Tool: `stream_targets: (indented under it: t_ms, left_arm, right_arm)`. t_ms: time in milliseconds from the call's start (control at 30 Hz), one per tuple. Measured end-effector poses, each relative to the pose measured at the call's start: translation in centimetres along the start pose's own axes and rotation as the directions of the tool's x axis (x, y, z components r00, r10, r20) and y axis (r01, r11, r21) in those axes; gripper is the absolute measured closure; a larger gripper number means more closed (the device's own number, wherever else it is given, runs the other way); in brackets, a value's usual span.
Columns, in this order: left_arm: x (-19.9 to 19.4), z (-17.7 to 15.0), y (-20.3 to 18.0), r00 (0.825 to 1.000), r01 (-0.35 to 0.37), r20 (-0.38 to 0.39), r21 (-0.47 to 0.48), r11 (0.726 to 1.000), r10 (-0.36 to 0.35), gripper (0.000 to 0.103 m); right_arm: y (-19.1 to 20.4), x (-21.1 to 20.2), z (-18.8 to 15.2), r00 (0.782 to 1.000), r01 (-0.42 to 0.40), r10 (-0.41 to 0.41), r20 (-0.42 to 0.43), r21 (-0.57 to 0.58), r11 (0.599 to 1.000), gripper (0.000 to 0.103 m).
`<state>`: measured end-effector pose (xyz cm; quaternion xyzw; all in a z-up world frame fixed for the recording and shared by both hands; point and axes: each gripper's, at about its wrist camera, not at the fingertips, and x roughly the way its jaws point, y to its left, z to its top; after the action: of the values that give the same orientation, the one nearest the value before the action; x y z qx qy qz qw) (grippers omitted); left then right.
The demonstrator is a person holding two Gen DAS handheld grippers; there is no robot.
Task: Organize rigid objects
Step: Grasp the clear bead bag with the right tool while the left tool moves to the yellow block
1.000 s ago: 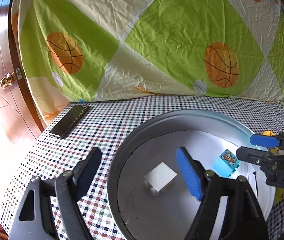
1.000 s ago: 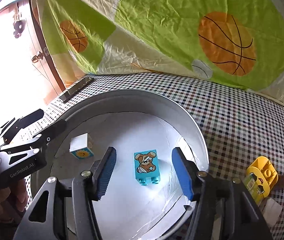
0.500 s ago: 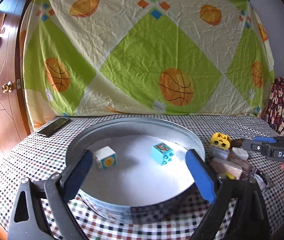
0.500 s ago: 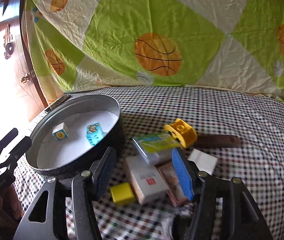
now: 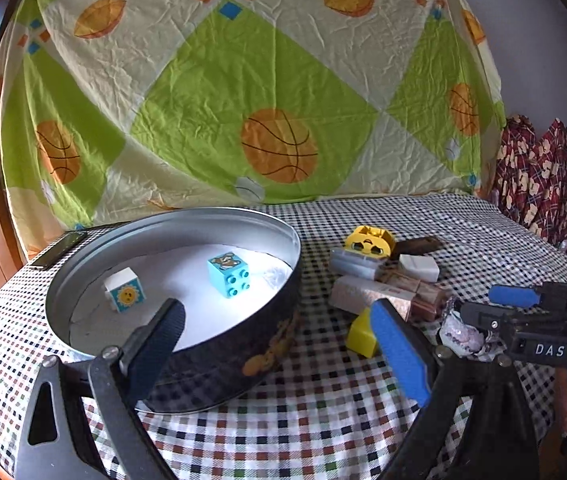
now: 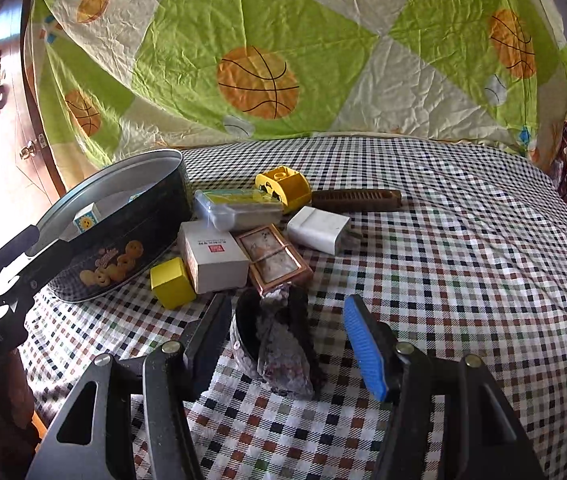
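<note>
Right hand-held gripper (image 6: 287, 344): jaws partly apart, empty, straddling dark shiny lump (image 6: 279, 344) on checked desk (image 6: 443, 280); lump's long axis runs toward camera. Left hand-held gripper (image 5: 279, 344): wide, empty, farther off, facing round tin (image 5: 219, 360) holding two blocks.

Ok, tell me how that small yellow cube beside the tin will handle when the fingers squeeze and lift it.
The yellow cube looks like rigid moulded plastic, so it probably won't flex. Its flat faces should seat squarely against the fingers, though its glossy surface might slip. It sits flat on the checked cloth, so it is unlikely to roll, and seems light.
</note>
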<state>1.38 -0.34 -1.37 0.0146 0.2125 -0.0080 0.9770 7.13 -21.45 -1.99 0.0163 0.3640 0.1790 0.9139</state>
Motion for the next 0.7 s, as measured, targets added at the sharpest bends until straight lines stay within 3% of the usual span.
stream_targets:
  t_ms: [400,500,700]
  left_arm:
    - [1.0,-0.2,-2.1,0.999,0.038,-0.041,0.087,0.995,-0.034,0.008]
    - [1.1,-0.2,-2.2,0.997,0.054,-0.054,0.091,0.994,-0.049,0.008]
    - [1.4,0.0,-3.1,0.993,0.101,-0.081,0.118,0.988,-0.092,0.017]
  right_arm:
    - [1.0,2.9,-0.3,0.988,-0.047,0.041,-0.148,-0.041,0.998,0.042]
    - [0.6,2.8,-0.3,0.990,-0.024,0.021,-0.138,-0.024,0.999,0.056]
    - [-0.2,1.6,-0.2,0.998,0.034,-0.033,-0.059,0.017,0.999,0.057]
